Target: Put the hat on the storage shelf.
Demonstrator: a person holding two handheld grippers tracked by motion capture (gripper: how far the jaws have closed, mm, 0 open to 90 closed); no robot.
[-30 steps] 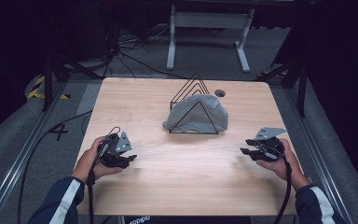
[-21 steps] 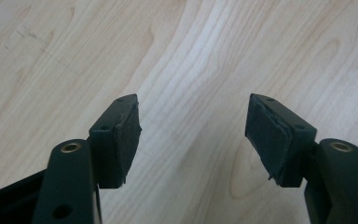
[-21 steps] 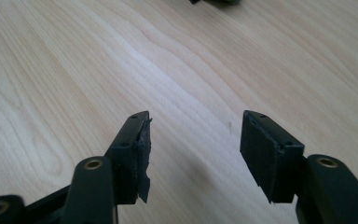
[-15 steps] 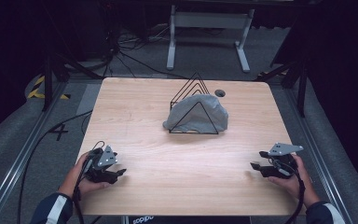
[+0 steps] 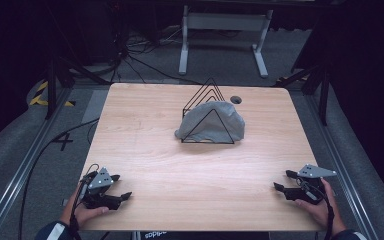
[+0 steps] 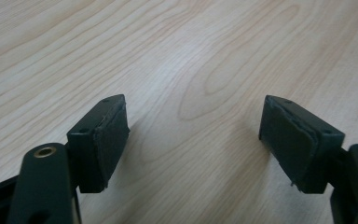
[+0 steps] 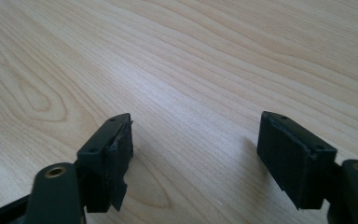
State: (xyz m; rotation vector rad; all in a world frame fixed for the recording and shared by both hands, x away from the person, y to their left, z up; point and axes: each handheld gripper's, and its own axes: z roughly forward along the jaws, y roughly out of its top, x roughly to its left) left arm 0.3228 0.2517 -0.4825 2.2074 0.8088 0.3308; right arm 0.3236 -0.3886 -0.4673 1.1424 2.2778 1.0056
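Cloth (image 5: 211, 122), grey and draped over the black wire rack (image 5: 207, 112), sits toward the table's (image 5: 145, 120) far edge, about midway across and well apart from both grippers. At the near-left corner the left gripper (image 5: 122, 196) rests low on the wood; at the near-right corner sits the right gripper (image 5: 282, 181). Both have just been opening, and their jaws stand apart with nothing between them. This looks like a rest pose; any next move means reaching forward to the cloth.
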